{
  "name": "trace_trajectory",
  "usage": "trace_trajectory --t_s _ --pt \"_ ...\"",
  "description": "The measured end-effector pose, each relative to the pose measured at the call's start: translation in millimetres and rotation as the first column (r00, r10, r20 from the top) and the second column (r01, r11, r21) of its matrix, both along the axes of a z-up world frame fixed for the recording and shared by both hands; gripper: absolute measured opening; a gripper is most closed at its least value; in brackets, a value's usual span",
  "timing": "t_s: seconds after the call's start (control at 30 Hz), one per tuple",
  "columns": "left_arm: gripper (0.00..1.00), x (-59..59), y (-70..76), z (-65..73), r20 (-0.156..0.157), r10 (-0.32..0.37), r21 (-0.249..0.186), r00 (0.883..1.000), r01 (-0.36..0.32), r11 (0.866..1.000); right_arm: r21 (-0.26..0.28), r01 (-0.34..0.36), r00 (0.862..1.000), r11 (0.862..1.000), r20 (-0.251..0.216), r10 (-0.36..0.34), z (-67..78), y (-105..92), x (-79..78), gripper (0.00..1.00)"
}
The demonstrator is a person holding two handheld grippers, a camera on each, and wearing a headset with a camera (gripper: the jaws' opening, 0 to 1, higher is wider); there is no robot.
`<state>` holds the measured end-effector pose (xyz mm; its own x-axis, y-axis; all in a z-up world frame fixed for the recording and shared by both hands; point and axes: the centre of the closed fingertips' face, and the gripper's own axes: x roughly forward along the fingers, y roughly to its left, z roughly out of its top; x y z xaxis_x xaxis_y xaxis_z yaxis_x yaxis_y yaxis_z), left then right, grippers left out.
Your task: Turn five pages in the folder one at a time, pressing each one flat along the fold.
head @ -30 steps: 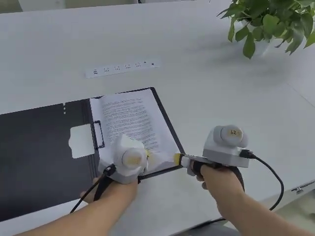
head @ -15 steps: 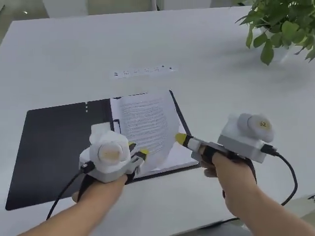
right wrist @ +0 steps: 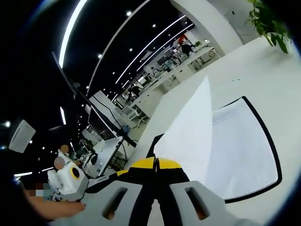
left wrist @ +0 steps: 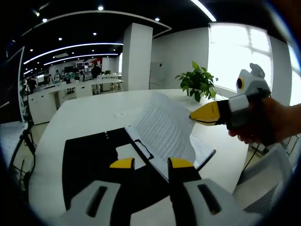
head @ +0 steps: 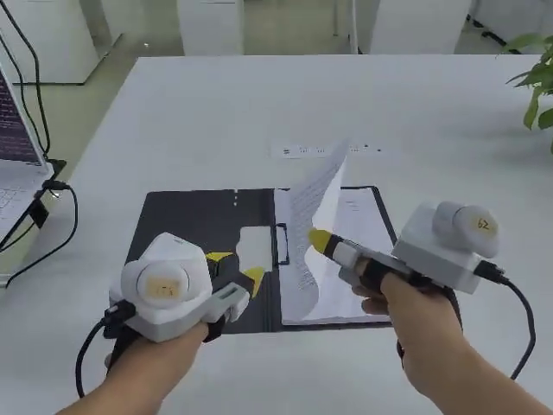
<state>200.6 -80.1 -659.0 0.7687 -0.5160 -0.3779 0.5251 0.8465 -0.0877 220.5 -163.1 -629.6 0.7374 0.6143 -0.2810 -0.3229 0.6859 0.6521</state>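
Head view: open folder [head: 190, 225] mid-frame on white bench [head: 259, 95]; page [head: 315, 216] upright, pinched by right tongs [head: 318, 242]; left tongs [head: 235, 266] parted, empty, lower left.
Left gripper view: plant [left wrist: 197, 82] upper right.
Right gripper view: clamped on page edge, bottom centre.

Page [head: 318, 203] text illegible; plant [head: 540, 111] partly off-frame

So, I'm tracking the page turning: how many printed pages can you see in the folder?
2. One lifted page, pinched by the right gripper, stands over the fold; one flat page lies on the right half of the folder. Others may be hidden beneath it.
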Motion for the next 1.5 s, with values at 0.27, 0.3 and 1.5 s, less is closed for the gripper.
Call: trace_trajectory --t_s 0.27,0.3,1.5 --pt "0.25 -16.4 51.4 -0.3 0.002 0.076 0.023 0.997 -0.076 0.997 -0.030 -0.089 0.996 0.996 -0.019 0.089 -15.9 48.9 -1.5 0.00" --pt "0.25 -17.2 56.6 -0.8 0.001 0.091 0.023 0.996 -0.091 0.996 -0.031 -0.095 0.995 0.995 -0.023 0.094 -18.1 53.0 -1.3 0.00" --pt "0.21 -35.9 130.1 -55.0 -0.134 0.204 0.032 0.970 -0.201 0.979 -0.274 -0.393 0.907 0.878 -0.275 0.320 -161.9 169.3 -9.0 0.00"
